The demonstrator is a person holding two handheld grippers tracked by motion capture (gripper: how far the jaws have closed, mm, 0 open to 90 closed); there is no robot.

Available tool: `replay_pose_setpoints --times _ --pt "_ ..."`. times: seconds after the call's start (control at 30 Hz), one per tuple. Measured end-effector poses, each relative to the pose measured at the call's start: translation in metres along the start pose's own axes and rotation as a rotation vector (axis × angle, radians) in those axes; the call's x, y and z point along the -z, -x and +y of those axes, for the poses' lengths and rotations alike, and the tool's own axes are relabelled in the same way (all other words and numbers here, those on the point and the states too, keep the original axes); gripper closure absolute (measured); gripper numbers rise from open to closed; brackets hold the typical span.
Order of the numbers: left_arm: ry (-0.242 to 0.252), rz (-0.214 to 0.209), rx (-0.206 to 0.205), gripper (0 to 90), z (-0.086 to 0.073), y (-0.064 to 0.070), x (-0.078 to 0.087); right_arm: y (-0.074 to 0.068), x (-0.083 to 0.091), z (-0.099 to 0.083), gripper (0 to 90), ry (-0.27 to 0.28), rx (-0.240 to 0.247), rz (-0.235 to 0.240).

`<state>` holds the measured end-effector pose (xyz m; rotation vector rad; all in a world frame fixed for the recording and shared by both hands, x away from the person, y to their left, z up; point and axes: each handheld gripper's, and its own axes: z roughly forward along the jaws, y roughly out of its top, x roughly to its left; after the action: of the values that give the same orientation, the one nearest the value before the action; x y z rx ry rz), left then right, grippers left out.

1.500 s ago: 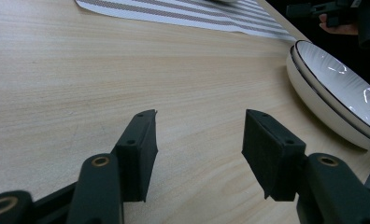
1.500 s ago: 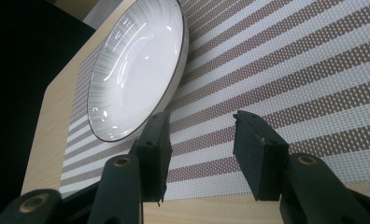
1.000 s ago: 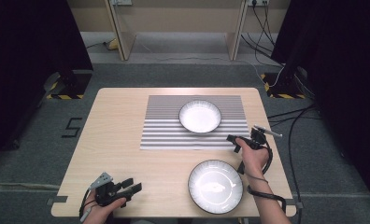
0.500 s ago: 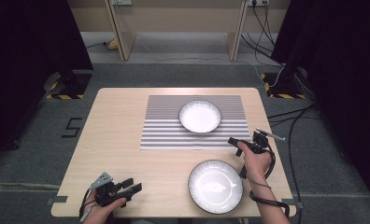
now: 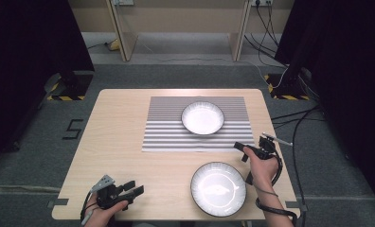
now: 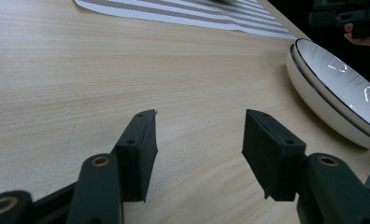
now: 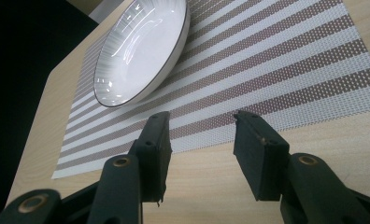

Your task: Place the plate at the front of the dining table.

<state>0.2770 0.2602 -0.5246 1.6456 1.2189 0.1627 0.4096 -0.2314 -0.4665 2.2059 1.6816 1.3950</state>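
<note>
A pale wooden table (image 5: 124, 142) is seen from above, with a person's hands coming in from the bottom edge, each holding a black two-jaw gripper.

At the near left corner, the left gripper (image 5: 129, 188) rests low by the table edge, its jaws spread apart with nothing between them. It points to the right, toward a white plate with a thin dark rim (image 5: 218, 189), which lies well apart from it on the bare wood near the front edge. In the left gripper view the same plate (image 6: 335, 93) sits off to the right beyond the spread jaws, flat on the wood, hollow side up.

In the middle of the table lies a grey and white striped mat (image 5: 166, 130), its long side running left to right. A second white plate (image 5: 202, 117) sits on the mat, toward its far right part. Both plates are round, so neither has a long axis; both face up.

To the right, the right gripper (image 5: 240, 147) is held above the table, just beyond the near plate's far right edge and near the mat's front right corner. Its jaws are apart and hold nothing, and it points left, toward the mat. In the right gripper view the plate on the mat (image 7: 141, 51) lies ahead and left of the jaws.

The table stands on grey carpet (image 5: 39, 142). Dark curtains (image 5: 29, 38) hang at both sides, and cables (image 5: 299, 123) trail across the floor on the right.
</note>
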Motion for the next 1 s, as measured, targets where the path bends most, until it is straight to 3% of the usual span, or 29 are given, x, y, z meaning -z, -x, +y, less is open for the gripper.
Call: replay_pose_setpoints --times 0.5,0.53,0.6,0.67,0.73,0.8,0.87,0.9,1.0 --pt "-0.001 -0.001 -0.004 44.5 0.0 0.0 0.0 0.004 0.017 -0.006 55.2 0.029 0.036 -0.017" --pt "-0.001 -0.001 -0.003 44.5 0.0 0.0 0.0 0.005 0.018 -0.007 55.0 0.028 0.015 -0.005" --pt "0.001 0.0 -0.003 44.5 0.0 0.0 0.0 0.005 0.019 -0.007 55.1 0.031 0.034 -0.018" --pt "0.003 0.0 -0.001 44.5 0.0 0.0 0.0 0.007 0.021 -0.008 54.9 0.032 0.022 -0.01" --pt "0.002 0.0 0.0 44.5 0.0 0.0 0.0 0.006 0.023 -0.009 54.9 0.036 0.045 -0.027" --pt "0.001 0.0 -0.001 44.5 0.0 0.0 0.0 0.008 0.024 -0.01 54.5 0.04 0.024 -0.015" --pt "0.0 -0.001 0.001 44.5 0.0 0.001 0.0 0.009 0.027 -0.012 54.5 0.045 0.046 -0.031" --pt "-0.001 -0.001 0.002 44.5 0.0 0.001 0.0 0.01 0.027 -0.012 54.3 0.043 0.021 -0.016" --pt "0.001 0.001 0.001 44.4 -0.001 0.001 0.0 0.013 0.03 -0.015 54.3 0.046 0.021 -0.021"
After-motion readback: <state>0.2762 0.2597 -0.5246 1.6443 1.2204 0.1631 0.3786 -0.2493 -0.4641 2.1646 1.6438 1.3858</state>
